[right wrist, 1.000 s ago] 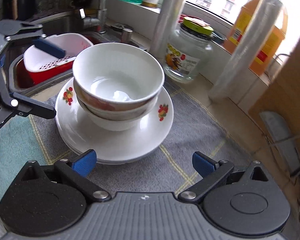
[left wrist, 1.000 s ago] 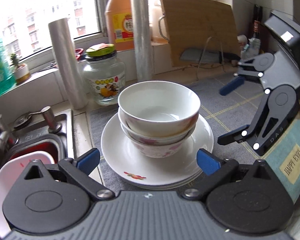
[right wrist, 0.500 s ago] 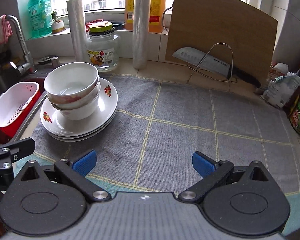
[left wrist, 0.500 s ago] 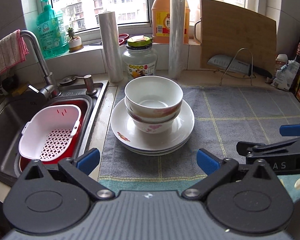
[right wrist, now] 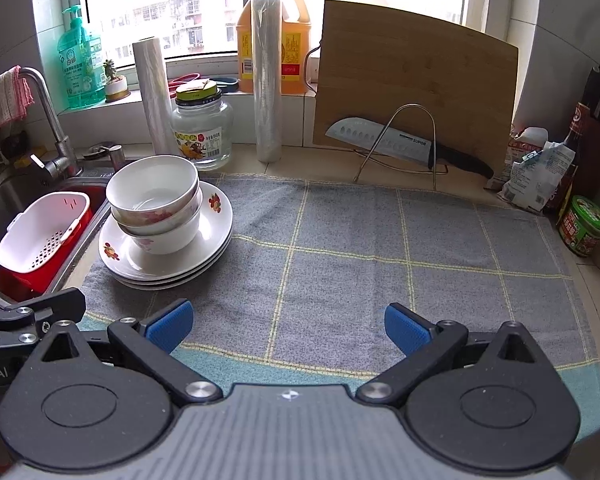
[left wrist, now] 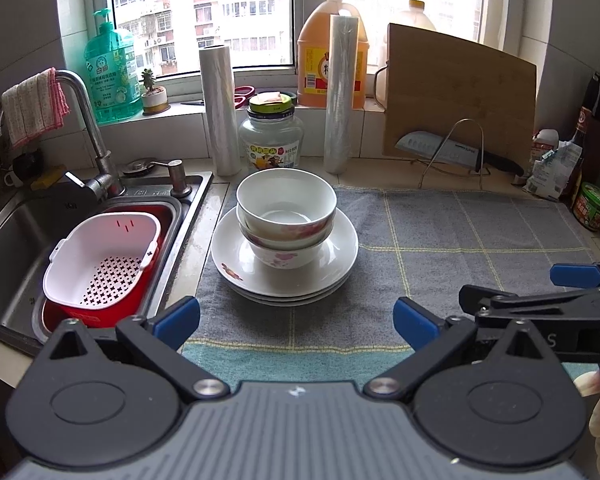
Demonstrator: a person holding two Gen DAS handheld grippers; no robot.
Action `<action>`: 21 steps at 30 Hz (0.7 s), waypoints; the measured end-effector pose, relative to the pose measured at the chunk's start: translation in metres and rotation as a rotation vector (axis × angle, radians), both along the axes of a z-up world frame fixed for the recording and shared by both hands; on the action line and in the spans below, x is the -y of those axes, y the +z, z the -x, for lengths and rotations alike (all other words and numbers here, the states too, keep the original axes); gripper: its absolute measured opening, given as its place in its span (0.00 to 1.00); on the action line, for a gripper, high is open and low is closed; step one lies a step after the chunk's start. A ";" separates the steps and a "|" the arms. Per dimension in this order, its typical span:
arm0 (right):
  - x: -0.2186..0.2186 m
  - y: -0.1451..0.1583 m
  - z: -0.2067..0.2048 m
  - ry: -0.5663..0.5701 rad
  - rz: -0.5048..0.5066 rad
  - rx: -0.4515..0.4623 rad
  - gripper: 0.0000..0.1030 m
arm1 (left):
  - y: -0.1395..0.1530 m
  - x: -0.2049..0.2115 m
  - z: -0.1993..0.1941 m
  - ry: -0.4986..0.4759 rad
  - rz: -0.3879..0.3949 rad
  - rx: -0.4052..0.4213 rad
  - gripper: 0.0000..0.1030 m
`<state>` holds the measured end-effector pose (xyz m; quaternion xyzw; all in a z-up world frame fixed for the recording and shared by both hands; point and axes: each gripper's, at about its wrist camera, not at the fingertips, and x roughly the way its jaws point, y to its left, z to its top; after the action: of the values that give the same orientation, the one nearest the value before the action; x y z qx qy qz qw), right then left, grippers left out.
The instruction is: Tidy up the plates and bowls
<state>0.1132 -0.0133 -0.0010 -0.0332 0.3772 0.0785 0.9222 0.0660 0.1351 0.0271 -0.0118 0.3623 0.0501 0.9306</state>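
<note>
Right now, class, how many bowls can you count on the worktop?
3, nested in one stack on the plates: top bowl, middle bowl and bottom bowl. Another could hide inside.

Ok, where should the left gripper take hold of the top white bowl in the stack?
Grip the top white bowl by its near rim, one finger inside and one outside, coming down from above. It sits nested in another bowl, so its wall is mostly hidden; only the rim stands clear. The left gripper is open and directly faces it.

A home kitchen: a steel sink (left wrist: pixel 16 240) with faucet (left wrist: pixel 88 120), a cutting board (right wrist: pixel 416 80), a knife (right wrist: pixel 400 144), and oil jugs (left wrist: pixel 324 52) on the windowsill.
</note>
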 end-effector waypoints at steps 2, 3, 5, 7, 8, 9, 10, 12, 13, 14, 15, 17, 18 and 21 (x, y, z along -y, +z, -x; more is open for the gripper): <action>0.001 0.002 0.001 -0.001 -0.001 0.006 1.00 | 0.002 0.001 0.002 0.004 -0.004 0.006 0.99; 0.001 0.003 0.002 -0.001 -0.003 0.009 1.00 | 0.003 0.001 0.002 0.006 -0.003 0.009 0.99; 0.002 0.005 0.003 -0.003 -0.009 0.012 1.00 | 0.005 0.001 0.003 0.008 -0.002 0.013 0.99; 0.002 0.006 0.004 -0.004 -0.008 0.016 1.00 | 0.006 0.001 0.004 0.011 0.001 0.014 0.99; 0.002 0.006 0.004 -0.004 -0.007 0.017 1.00 | 0.006 0.001 0.004 0.012 0.001 0.015 0.99; 0.002 0.006 0.004 -0.005 -0.004 0.018 1.00 | 0.006 0.001 0.005 0.013 0.001 0.014 0.99; 0.001 0.006 0.004 -0.006 -0.004 0.019 1.00 | 0.006 0.001 0.005 0.014 0.003 0.013 0.99; 0.002 0.007 0.005 -0.005 -0.004 0.018 1.00 | 0.006 0.000 0.005 0.014 0.004 0.014 0.99; 0.001 0.007 0.005 -0.005 -0.005 0.020 1.00 | 0.006 0.000 0.005 0.014 0.005 0.014 0.99; 0.001 0.007 0.005 -0.006 -0.005 0.021 1.00 | 0.006 0.000 0.005 0.015 0.005 0.014 0.99; 0.001 0.007 0.006 -0.007 -0.004 0.020 1.00 | 0.006 0.001 0.006 0.015 0.003 0.015 0.99; 0.001 0.008 0.006 -0.008 -0.002 0.022 1.00 | 0.007 0.001 0.006 0.016 0.003 0.014 0.99; 0.001 0.008 0.006 -0.009 -0.002 0.021 1.00 | 0.007 0.000 0.006 0.016 0.004 0.015 0.99; 0.001 0.008 0.006 -0.010 -0.003 0.022 1.00 | 0.007 0.000 0.006 0.017 0.006 0.014 0.99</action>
<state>0.1075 -0.0142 0.0073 -0.0309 0.3670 0.0741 0.9268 0.0602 0.1350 0.0338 -0.0180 0.3559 0.0570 0.9326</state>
